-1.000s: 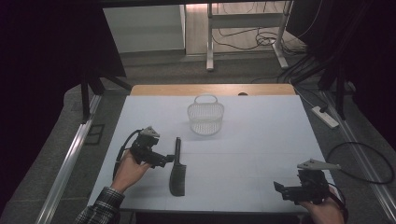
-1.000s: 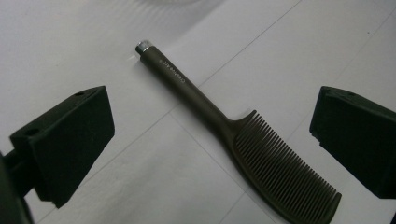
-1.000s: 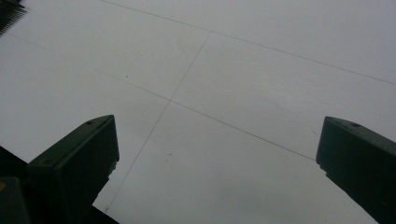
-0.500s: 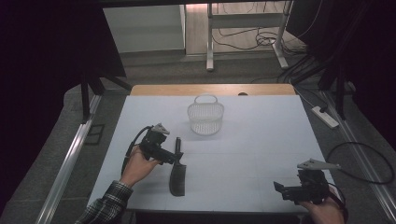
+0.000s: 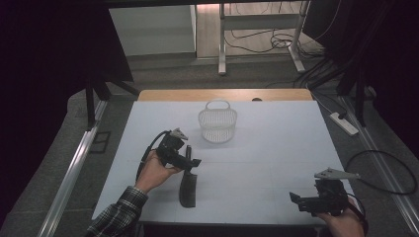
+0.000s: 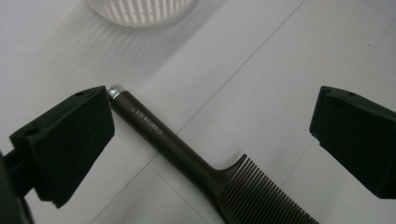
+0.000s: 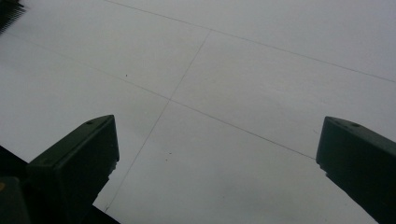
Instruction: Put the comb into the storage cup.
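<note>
The white table surface (image 5: 276,148) spreads beneath both tools. Beyond the left gripper's fingers stands a white slatted plastic basket with a loop handle (image 5: 218,123), well clear of them. The left gripper (image 5: 190,162), black and held in the person's left hand (image 5: 154,172), hovers over the handle end of a dark grey plastic comb with a round tapered handle (image 6: 187,158). Its fingers (image 6: 70,140) are spread wide, pinching nothing; the handle's silver tip lies just beside one finger, and the shaft runs slantwise across the gap toward the teeth. The right gripper (image 5: 296,200), near the table's front edge, has its fingers (image 7: 74,163) spread too, with only bare table between them.

The step in hand looks like taking the comb by its handle. To do it well, centre the shaft between the fingers, square the jaws across it, lower until they flank it, then close.
</note>
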Demonstrator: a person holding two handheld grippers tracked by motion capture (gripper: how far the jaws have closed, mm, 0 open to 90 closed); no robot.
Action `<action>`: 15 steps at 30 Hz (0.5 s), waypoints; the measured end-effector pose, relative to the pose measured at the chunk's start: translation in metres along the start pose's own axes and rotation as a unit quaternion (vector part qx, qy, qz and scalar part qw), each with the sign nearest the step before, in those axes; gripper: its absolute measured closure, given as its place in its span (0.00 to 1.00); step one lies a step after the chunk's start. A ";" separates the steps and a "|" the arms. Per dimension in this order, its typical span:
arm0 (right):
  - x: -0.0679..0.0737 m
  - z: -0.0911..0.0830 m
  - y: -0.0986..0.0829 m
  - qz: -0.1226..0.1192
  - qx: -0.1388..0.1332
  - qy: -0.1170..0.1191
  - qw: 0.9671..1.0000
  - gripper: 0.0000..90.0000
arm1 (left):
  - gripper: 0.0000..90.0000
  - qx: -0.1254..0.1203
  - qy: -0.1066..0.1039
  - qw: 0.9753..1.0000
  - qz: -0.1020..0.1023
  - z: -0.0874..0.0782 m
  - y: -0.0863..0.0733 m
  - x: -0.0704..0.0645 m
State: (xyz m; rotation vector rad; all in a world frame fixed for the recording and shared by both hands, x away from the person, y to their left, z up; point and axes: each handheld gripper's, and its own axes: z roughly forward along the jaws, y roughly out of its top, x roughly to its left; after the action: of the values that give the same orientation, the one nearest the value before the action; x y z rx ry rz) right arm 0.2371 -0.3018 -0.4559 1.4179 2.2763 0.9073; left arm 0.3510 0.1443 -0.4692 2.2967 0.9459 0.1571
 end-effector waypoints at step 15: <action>-0.001 0.001 0.000 0.001 0.003 0.001 1.000 0.00 | 0.61 0.004 0.005 1.000 0.005 0.005 0.004 0.001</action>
State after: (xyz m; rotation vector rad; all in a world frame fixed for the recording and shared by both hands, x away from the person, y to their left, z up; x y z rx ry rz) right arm 0.2379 -0.3020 -0.4564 1.4230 2.2813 0.9052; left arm 0.3559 0.1401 -0.4713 2.3114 0.9412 0.1702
